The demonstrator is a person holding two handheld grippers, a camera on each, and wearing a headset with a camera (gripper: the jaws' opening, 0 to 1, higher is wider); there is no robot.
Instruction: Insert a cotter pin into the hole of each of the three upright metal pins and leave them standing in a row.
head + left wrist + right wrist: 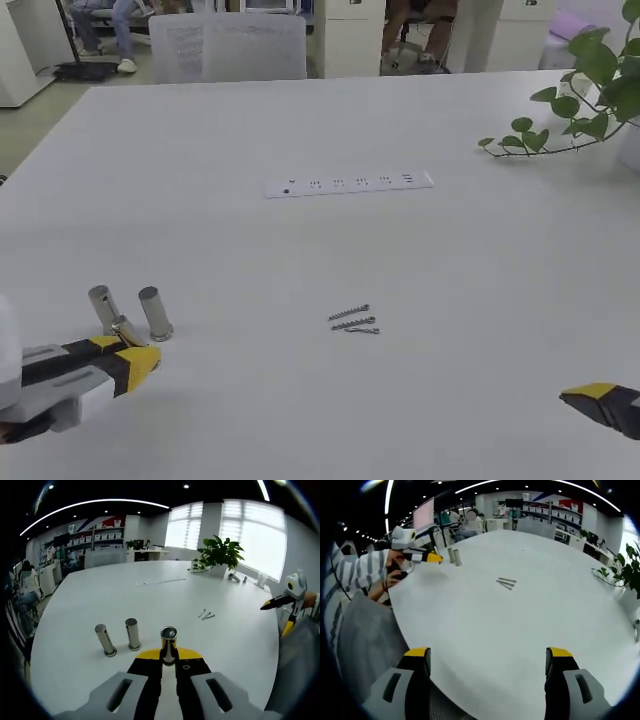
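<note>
Cotter pins (355, 320), three of them, lie loose and close together near the middle of the white surface (300, 420), in no tray or box. Off to our left, the left tool (168, 656) is clamped low on one upright metal pin (168, 639); a second metal pin (132, 634) and a third metal pin (105, 640) stand just beside it, apart from each other. The right tool (489, 655) hangs over the surface at our right, jaws wide apart with nothing between them, well apart from the cotter pins. We judge the job barely begun: no cotter pin looks fitted, though the holes are too small for us to make out. The step in hand, as we read it, is steadying the clamped pin while the right tool fetches a cotter pin. Done well, that means holding the pin plumb with its hole turned toward the right tool, taking one cotter pin by its looped end so the legs lead, and lifting it clear of the other two.
</note>
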